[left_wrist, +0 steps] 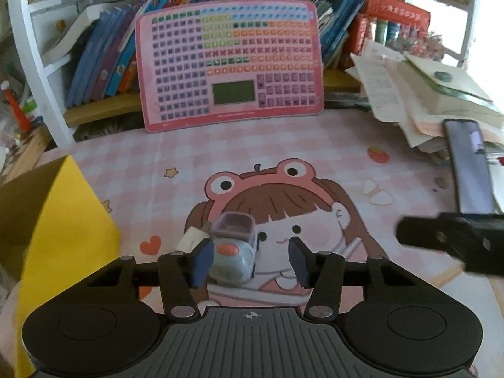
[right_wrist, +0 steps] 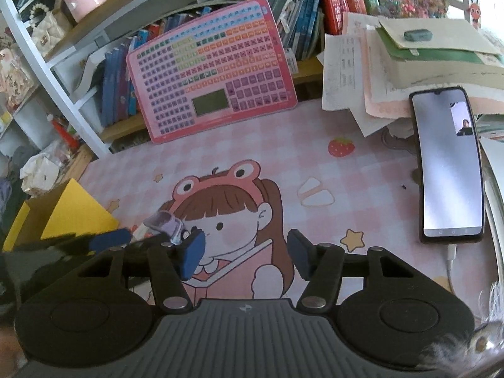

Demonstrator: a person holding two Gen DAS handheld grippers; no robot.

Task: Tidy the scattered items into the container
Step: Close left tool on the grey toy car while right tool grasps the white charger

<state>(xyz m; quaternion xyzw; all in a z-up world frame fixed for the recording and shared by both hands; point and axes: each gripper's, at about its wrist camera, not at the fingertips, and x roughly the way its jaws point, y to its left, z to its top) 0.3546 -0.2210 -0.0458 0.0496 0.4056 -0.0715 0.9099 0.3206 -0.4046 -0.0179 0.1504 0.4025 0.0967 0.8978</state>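
While the left claw (left_wrist: 250,260) straddles the small blue toy (left_wrist: 233,252) on the table (left_wrist: 315,151), pads seemingly not yet pressing (right claw (right_wrist: 245,256) released, empty), the grasp is under way; next, clench and carry it to the yellow container (left_wrist: 63,220) at left.

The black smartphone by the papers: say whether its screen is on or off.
On: the black smartphone shows a lit grey screen with a small video window in its corner.

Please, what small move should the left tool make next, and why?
Probably close a little more on the small blue toy. It sits between the left tool pads, but a gap shows beside the right pad. The yellow box waits on the left.
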